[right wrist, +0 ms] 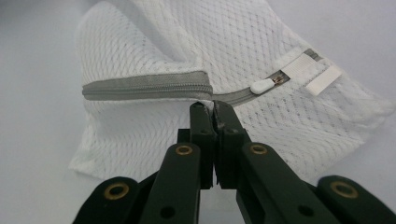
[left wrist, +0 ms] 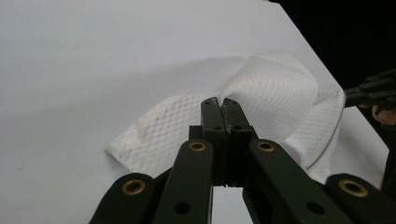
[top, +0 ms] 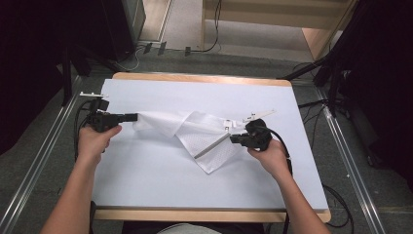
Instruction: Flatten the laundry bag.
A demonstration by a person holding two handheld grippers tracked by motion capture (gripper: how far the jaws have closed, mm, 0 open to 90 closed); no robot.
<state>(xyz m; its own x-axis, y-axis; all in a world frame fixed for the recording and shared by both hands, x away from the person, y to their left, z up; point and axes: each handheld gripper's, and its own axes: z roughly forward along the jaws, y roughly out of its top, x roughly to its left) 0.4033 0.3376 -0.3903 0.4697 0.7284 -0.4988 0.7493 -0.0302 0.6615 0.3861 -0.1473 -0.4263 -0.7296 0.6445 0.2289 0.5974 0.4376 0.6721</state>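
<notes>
A white mesh laundry bag is laid on the white table. Its end is pinched tight by the left gripper. Its grey zipper edge is pinched by the right gripper

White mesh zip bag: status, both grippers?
Left gripper shut on white mesh zip bag, left end. Right gripper shut on it beside the grey zipper. Bag crumpled on white table. Nothing in the way.

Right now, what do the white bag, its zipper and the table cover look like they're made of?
The white bag: soft synthetic-looking mesh, with a diamond net weave that drapes in folds. Its zipper: grey woven tape with a white, likely plastic, pull. The table cover: a smooth matte white sheet, paper or plastic, hard to tell, over a wooden-looking table edge.
</notes>
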